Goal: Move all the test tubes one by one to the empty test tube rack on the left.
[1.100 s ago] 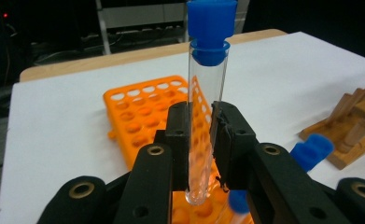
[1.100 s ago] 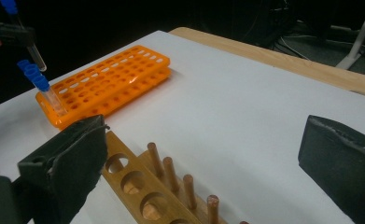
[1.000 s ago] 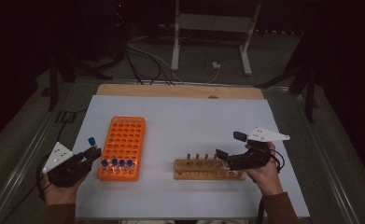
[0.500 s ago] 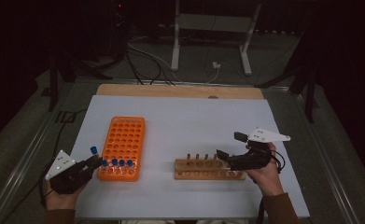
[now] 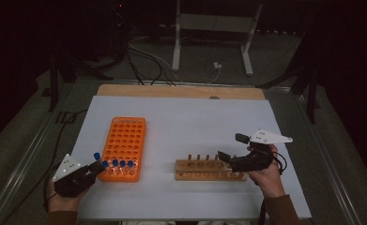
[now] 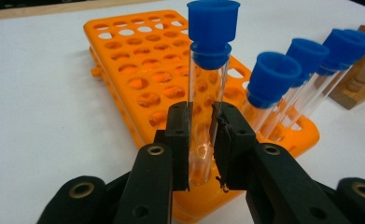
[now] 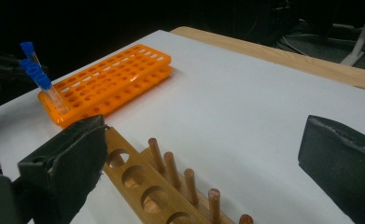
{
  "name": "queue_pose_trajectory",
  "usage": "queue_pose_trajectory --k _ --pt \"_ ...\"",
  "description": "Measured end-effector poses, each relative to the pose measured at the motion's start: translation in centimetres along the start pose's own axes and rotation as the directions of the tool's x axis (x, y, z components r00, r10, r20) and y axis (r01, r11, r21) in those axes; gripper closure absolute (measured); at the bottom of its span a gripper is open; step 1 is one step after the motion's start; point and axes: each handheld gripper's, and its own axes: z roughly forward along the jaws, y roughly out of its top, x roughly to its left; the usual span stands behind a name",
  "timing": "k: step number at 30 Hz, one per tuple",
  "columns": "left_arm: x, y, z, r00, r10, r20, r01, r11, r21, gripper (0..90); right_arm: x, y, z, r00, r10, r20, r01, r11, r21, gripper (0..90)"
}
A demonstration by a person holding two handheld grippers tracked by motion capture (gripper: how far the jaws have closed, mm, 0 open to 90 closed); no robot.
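In the high view, our left gripper [image 5: 95,169] is at the near-left corner of the orange rack [image 5: 122,148], and it holds a test tube [image 5: 97,157] with a blue cap. The tube stands just over the near row, to the left of the capped tubes [image 5: 118,164] that already sit there. Our right gripper [image 5: 231,146] rests at the right end of the wooden rack [image 5: 208,169], well apart from the orange one, so the left hand is clearly the nearer one for this work.

In the left gripper view, the two black jaws are closed on the glass of the test tube [image 6: 207,98], low on its body. The long axis of the tube is almost upright, the blue cap on top and the round bottom pointing down to the orange rack [image 6: 143,74]. The bottom end is hidden behind the jaws, so we cannot tell if it is already inside a hole. We judge that the coming move depends on this: the tube must stay upright and come straight down into a free hole beside the capped tubes [image 6: 283,74].

In the right gripper view, the jaws stand wide apart with nothing between them, over the wooden rack [image 7: 138,175] with its holes and pegs.
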Motion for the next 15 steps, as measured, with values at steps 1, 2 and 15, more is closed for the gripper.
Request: queue_pose_trajectory --k 1,2,15 --pt "0.0 -0.11 0.01 1.0 0.002 0.0 -0.002 1.0 0.008 77.2 -0.03 -0.03 -0.01 1.0 0.001 0.0 -0.001 1.0 -0.001 2.0" --pt "0.0 -0.22 0.04 1.0 0.0 0.001 0.0 0.9999 0.015 77.1 -0.06 -0.06 -0.01 1.0 0.002 -0.002 -0.002 1.0 -0.001 2.0" --pt "-0.35 -0.63 0.56 0.9981 0.059 -0.015 -0.058 0.9938 0.095 77.7 0.03 -0.44 0.35 0.9999 0.008 -0.01 -0.008 1.0 0.003 2.0"
